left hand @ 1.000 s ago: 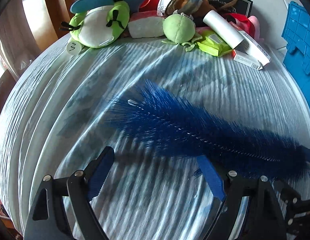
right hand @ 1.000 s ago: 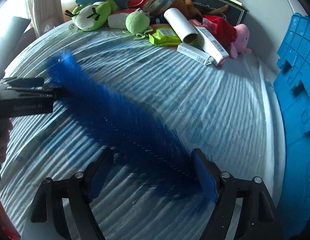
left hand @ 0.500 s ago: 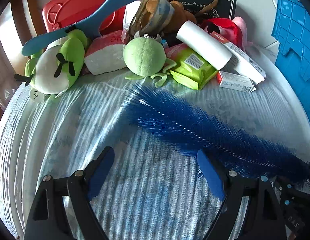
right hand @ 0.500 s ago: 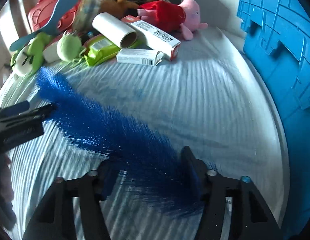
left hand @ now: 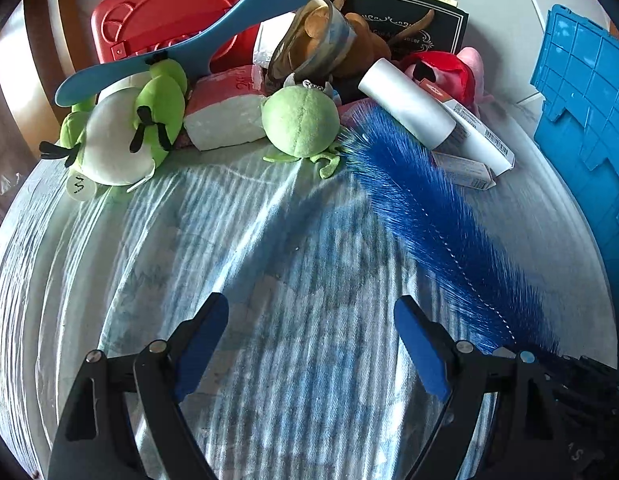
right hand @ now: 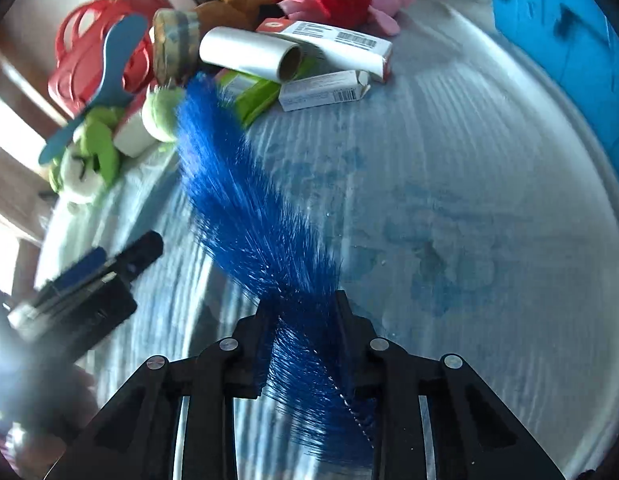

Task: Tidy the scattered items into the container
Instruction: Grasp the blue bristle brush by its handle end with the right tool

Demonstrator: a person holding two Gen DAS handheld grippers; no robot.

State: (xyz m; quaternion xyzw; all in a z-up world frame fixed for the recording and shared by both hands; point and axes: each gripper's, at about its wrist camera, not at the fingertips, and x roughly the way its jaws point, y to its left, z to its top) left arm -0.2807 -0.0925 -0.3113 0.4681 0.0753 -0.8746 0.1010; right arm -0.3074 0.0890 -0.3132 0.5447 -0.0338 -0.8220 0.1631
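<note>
Left wrist view: your left gripper (left hand: 309, 340) is spread wide with nothing between its blue pads (left hand: 203, 340), hovering over the striped cloth (left hand: 237, 240). The blue bottle brush (left hand: 441, 232) runs diagonally from lower right toward the pile at the far edge, its tip just beside the round green plush (left hand: 301, 120) and the white roll (left hand: 405, 104). The blue container (left hand: 581, 120) stands at the right edge. Also in the pile: green-and-white plush (left hand: 121, 132), blue paddle (left hand: 181, 48), red case (left hand: 177, 12).

Right wrist view: your right gripper (right hand: 301, 320) is clenched on the blue bottle brush (right hand: 245, 200) near its twisted-wire end; bristles bulge out on both sides of the black fingers (right hand: 349, 320). The brush points up-left and appears raised above the cloth; its tip overlaps the green packet (right hand: 253, 92) in this view. Your left gripper (right hand: 89, 280) shows blurred at left. The blue container (right hand: 557, 32) fills the upper right. Cartons (right hand: 325, 88) lie beside the white roll (right hand: 245, 54).
</note>
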